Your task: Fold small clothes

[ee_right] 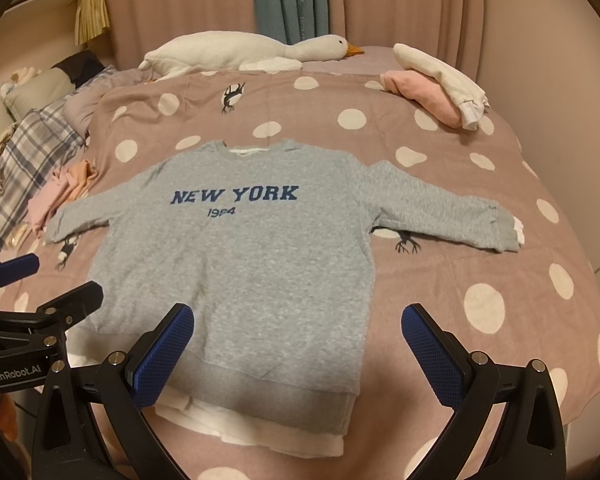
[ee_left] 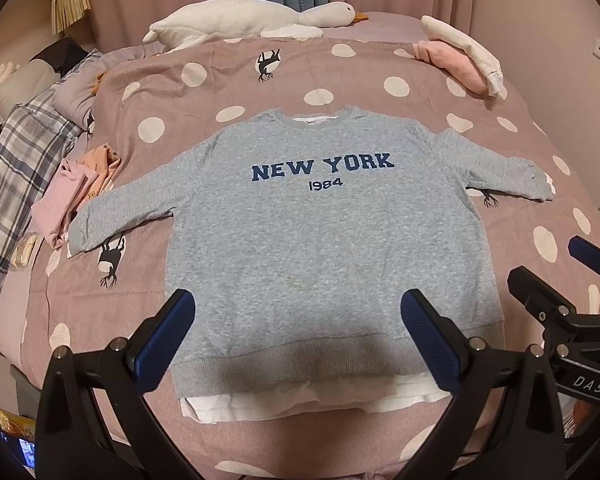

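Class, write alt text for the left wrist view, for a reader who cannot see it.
A grey sweatshirt printed "NEW YORK 1984" lies flat, sleeves spread, on a pink polka-dot bedspread. The open left gripper hovers over its hem, with the right gripper at the right edge. A plush goose lies at the far side.

Black left gripper [ee_left: 298,308], black right gripper [ee_right: 298,322], blue textured pads, silver screws

We see dim, warm indoor light. Soft shadows darken the sweatshirt [ee_left: 300,240] hem. Fisheye bending curves the bed [ee_left: 380,80] edges; black corners frame both fairly sharp views.
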The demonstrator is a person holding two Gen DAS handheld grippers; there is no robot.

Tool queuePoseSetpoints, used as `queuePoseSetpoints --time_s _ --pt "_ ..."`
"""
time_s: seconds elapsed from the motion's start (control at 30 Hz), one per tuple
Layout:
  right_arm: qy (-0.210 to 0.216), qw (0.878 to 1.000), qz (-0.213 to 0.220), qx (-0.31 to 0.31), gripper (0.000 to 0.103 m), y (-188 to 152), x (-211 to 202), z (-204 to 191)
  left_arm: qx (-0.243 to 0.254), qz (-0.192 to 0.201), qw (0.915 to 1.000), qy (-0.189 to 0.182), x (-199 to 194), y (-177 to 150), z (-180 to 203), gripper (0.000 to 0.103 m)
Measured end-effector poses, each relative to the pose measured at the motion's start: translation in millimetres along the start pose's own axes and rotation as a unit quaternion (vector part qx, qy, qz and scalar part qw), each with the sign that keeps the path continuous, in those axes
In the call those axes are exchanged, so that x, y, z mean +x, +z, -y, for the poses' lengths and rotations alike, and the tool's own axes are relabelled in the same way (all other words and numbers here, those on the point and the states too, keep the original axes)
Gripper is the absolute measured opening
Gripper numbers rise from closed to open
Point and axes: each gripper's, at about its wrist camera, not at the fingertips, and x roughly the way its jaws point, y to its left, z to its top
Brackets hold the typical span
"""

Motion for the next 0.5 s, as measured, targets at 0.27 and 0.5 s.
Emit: queuePoseSetpoints --time_s 0.27,0.5 --pt "0.002 1.0 0.001 0.0 0.103 -0.3 0.2 -0.1 0.0 0.0 1.0 0.0 0.0 0.2 0.2 0.103" --pt "0.002 1.0 0.0 0.001 0.103 -1.1 -0.5 -1.6 0.0 -0.001 1.0 0.0 0.1 0.1 0.3 0.103"
